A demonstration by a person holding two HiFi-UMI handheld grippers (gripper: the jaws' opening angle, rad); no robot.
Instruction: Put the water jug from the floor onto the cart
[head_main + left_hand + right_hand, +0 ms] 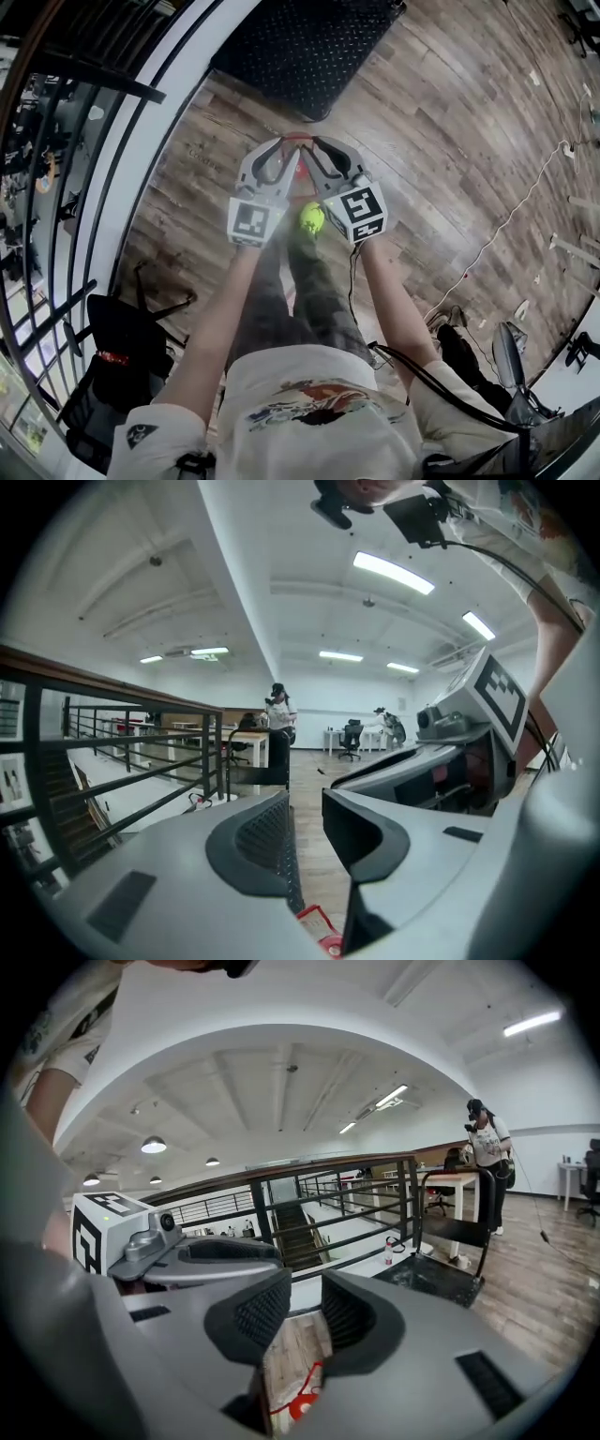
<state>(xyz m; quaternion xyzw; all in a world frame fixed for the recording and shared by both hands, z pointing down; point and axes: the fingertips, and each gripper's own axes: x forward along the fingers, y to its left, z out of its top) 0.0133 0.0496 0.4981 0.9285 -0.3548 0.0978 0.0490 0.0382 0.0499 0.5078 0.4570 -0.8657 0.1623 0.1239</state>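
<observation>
Across the upper middle of the head view lies the cart's [309, 47] black studded deck, on a wooden floor [450, 141]. A dark railing [84, 187] curves down the left edge of the frame, and a white cable [506, 225] trails over the boards at right. Far off in the right gripper view a person [487, 1147] stands behind the cart, with a small bottle [388, 1251] by the railing's foot.

Both forearms reach forward from the lower middle of the frame, side by side. The left gripper [274, 155] and right gripper [330, 157] have their tips almost meeting, short of the cart. Each gripper's jaws stand a narrow way apart, with bare floor showing through the gap and nothing pressed between the pads.

A red piece [298, 137] arcs between the two tips; in both gripper views it sits low beneath the jaws. We cannot tell whether it belongs to the water jug, whose body we cannot make out.
</observation>
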